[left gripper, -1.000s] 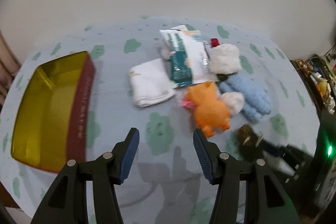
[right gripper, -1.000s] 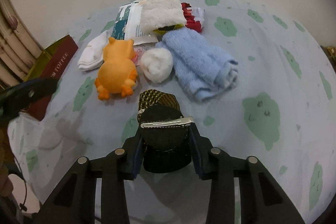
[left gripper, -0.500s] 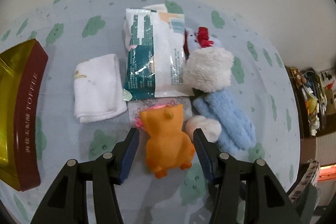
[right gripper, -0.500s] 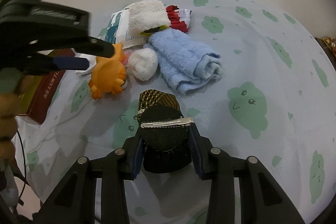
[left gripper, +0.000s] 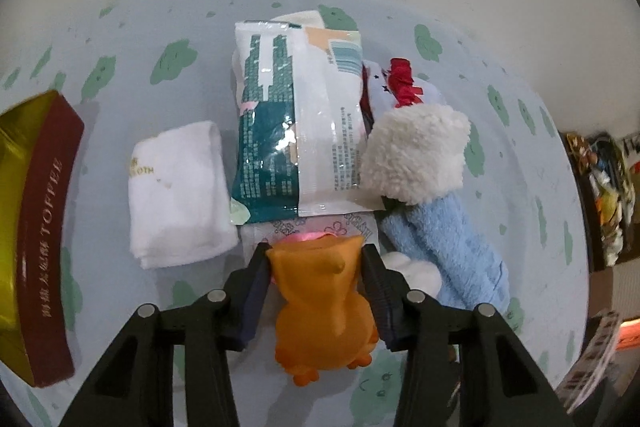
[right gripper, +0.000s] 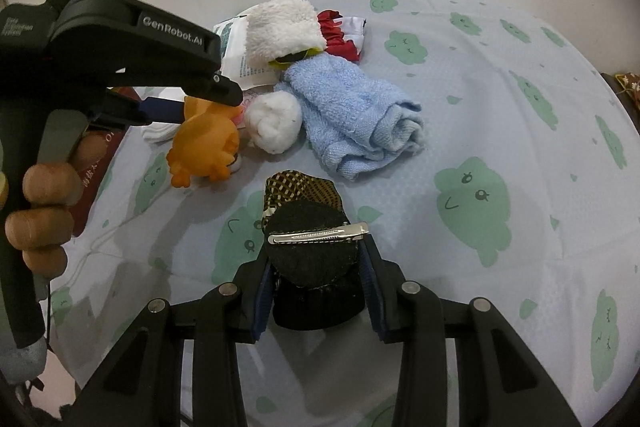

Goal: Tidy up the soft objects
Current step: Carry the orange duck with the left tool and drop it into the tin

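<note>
Left tool [left gripper: 315, 259] is closing its jaws around the orange squishy toy [left gripper: 326, 311], whose head sits between the blue pads with both pads at its sides; the toy lies on the cloud-print cloth [right gripper: 500, 115] covering the surface. Close around it are a white fluff ball [left gripper: 416, 269] just to its right, a rolled blue towel [left gripper: 448, 251] beyond that, and a pink-printed packet [left gripper: 320, 229] partly under its head. Farther back lie a teal-and-white wipes pack [left gripper: 296, 131], a folded white cloth [left gripper: 176, 195] to its left, a white fleece bundle [left gripper: 416, 155] to its right and a red-and-white fabric item [left gripper: 396, 83] behind that. A maroon toffee tin [left gripper: 44, 227] with a gold inside stands well apart at the left edge.

Right tool [right gripper: 316, 267] is pinching a dark fabric hair accessory [right gripper: 312, 259] with a silver clip [right gripper: 320, 233] across its top. In the right wrist view, a hand [right gripper: 44, 211] grips the left tool's handle, and its black body hides part of the wipes pack and the tin.
</note>
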The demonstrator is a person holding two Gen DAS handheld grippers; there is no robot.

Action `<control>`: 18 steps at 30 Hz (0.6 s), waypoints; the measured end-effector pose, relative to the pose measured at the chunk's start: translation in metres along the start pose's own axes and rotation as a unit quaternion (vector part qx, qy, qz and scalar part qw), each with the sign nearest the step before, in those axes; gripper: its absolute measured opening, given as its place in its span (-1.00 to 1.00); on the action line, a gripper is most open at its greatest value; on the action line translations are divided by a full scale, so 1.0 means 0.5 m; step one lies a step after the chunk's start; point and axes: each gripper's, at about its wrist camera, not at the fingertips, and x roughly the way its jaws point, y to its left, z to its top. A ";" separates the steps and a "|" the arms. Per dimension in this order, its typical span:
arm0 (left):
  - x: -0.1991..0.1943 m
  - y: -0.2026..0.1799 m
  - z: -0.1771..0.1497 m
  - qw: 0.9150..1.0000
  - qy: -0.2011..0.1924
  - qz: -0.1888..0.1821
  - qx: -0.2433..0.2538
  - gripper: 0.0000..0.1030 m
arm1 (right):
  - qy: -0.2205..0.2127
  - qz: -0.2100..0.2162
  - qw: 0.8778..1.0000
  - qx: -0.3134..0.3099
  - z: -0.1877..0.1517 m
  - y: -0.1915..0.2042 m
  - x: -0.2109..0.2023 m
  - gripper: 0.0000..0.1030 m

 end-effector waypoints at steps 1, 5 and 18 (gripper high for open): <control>-0.003 -0.002 -0.003 1.000 -0.003 -0.001 0.007 -0.13 | 0.000 0.000 1.000 0.000 0.000 0.000 -0.001 -0.29; -0.017 -0.003 -0.008 1.000 -0.008 -0.010 0.015 -0.13 | -0.001 0.001 1.000 0.001 -0.001 -0.001 -0.002 -0.29; -0.106 0.041 -0.017 0.999 -0.042 -0.006 0.022 -0.14 | -0.003 -0.001 1.000 -0.001 -0.002 0.001 -0.003 -0.29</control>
